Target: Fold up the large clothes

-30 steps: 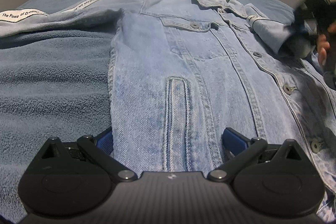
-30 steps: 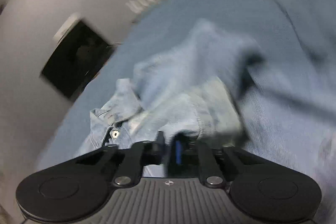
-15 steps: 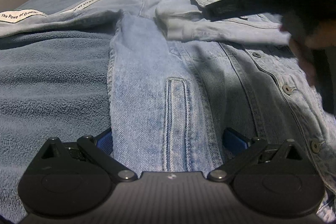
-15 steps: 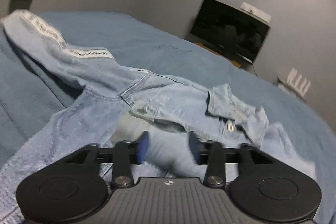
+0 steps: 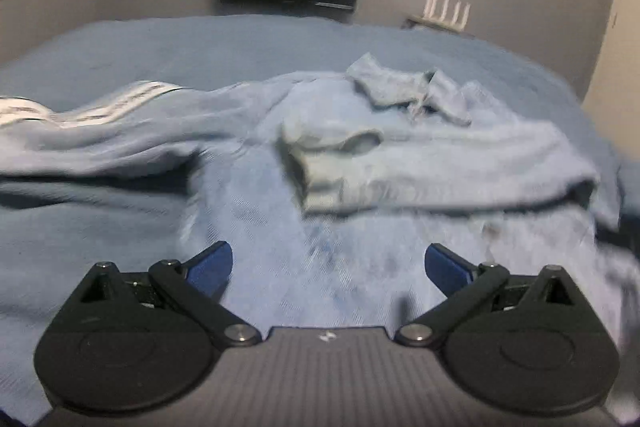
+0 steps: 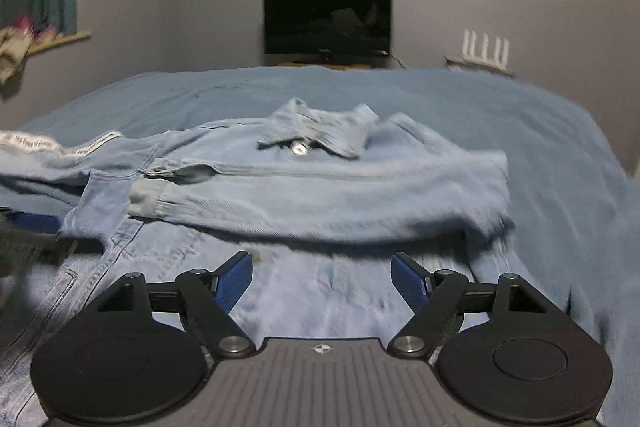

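Observation:
A light blue denim jacket (image 6: 320,195) lies front up on the bed, collar toward the far wall. Its right sleeve (image 6: 320,199) is folded across the chest, cuff (image 6: 146,201) pointing left. The other sleeve (image 5: 100,115), with a white printed stripe, stretches out to the left. My right gripper (image 6: 322,281) hovers above the jacket's lower front; its jaws are opening and nothing is between them. My left gripper (image 5: 328,267) is open over the lower front too, pads apart with only cloth beneath. Part of the left gripper (image 6: 28,227) shows blurred at the left edge of the right wrist view.
A blue fleece blanket (image 5: 80,227) covers the bed (image 6: 520,115). A dark television (image 6: 327,17) stands against the grey far wall, with a white router (image 6: 484,49) to its right. A shelf with clothes (image 6: 24,39) and a curtain hang at the far left.
The right gripper laid the sleeve across the chest, let go and drew back, jaws spreading. The left gripper pulled back and rose, so the jacket sits farther off.

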A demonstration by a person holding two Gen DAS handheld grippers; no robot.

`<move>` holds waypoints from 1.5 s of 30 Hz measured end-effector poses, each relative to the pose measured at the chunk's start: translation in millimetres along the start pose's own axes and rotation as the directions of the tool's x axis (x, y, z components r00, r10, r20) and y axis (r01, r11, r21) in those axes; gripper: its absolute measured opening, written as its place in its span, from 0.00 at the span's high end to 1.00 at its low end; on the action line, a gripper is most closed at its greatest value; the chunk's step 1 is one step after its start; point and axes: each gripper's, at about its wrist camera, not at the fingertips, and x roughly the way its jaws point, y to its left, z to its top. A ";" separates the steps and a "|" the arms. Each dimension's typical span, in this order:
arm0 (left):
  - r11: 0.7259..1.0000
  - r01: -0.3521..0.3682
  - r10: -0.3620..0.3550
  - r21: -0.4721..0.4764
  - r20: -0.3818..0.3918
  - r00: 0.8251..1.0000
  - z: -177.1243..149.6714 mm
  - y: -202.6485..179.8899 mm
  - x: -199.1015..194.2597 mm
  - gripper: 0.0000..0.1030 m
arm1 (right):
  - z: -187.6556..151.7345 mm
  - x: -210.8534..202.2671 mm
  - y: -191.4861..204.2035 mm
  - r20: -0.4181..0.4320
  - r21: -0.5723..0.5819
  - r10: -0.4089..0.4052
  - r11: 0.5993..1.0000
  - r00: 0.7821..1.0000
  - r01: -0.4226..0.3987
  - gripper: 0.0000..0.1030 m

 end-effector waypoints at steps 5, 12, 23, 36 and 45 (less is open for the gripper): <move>0.996 0.084 -0.085 0.003 0.019 0.996 17.1 -7.3 33.2 0.22 | -7.4 8.8 -21.4 -0.027 0.091 0.026 0.996 0.999 -0.023 0.24; 0.998 -0.006 0.009 0.068 -0.047 0.999 38.2 -12.4 75.1 0.62 | -1.6 27.0 -20.6 -0.027 0.106 0.048 0.993 0.998 -0.045 0.24; 0.994 0.016 -0.015 -0.104 0.017 1.000 40.6 11.5 32.2 0.91 | -0.7 25.0 -28.4 -0.033 0.175 -0.003 0.985 0.999 0.009 0.24; 0.996 0.057 -0.058 -0.066 -0.010 0.998 15.0 21.1 39.5 0.89 | 12.5 52.4 -109.2 0.055 0.404 -0.306 0.877 0.951 0.258 0.33; 0.992 0.080 -0.082 -0.098 -0.013 0.997 15.4 27.5 42.1 0.83 | 12.8 117.4 -128.2 -0.128 0.356 -0.360 0.853 0.924 0.381 0.30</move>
